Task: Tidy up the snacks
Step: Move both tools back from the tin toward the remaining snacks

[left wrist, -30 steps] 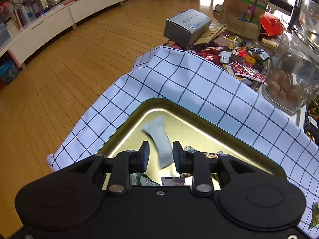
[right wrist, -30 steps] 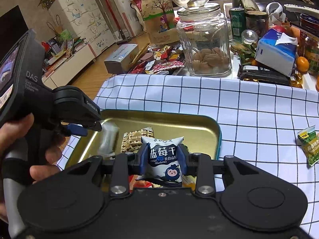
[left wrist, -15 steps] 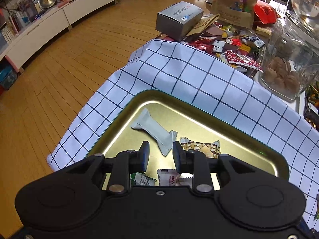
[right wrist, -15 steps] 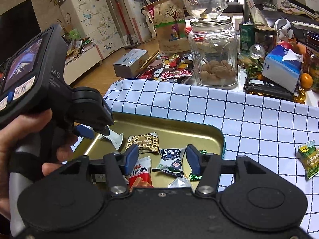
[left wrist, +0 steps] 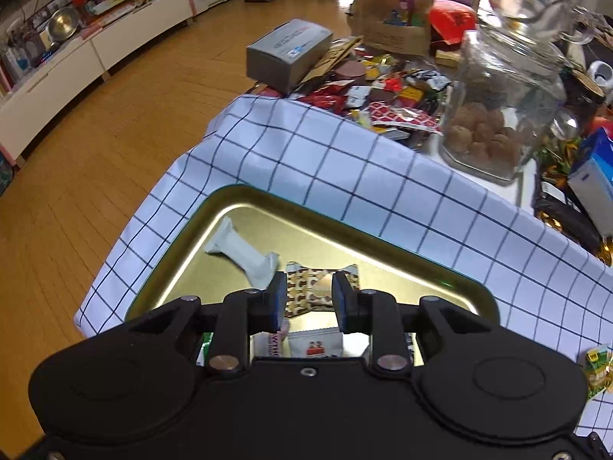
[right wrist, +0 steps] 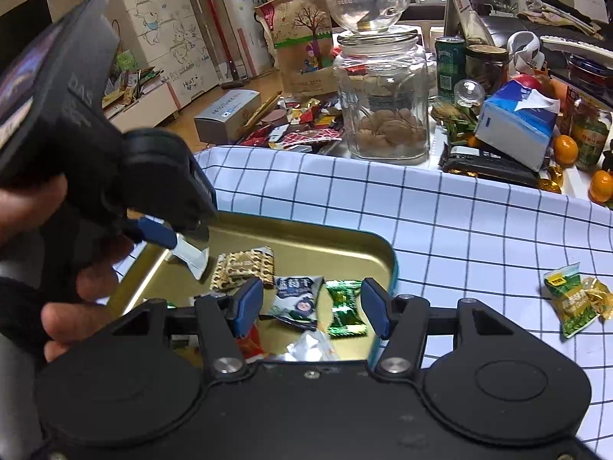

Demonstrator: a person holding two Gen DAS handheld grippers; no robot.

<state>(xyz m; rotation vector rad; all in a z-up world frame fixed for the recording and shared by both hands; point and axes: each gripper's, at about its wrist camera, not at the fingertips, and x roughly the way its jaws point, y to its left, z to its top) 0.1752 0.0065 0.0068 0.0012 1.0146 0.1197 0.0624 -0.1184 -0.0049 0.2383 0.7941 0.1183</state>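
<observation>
Having let go of the blueberry packet [right wrist: 298, 300], which now lies in the tray [right wrist: 387, 257] between its wide jaws, the right gripper [right wrist: 311, 304] is free, while the left gripper [left wrist: 309, 296], narrowly parted and empty, hovers above the bar [left wrist: 241, 251].

Black claw [right wrist: 311, 303], blue finger pads [right wrist: 248, 301], silver pivot screws.

A honey-coloured wooden floor [left wrist: 115, 115] runs to long low white cabinets [left wrist: 95, 53] along the wall.
</observation>
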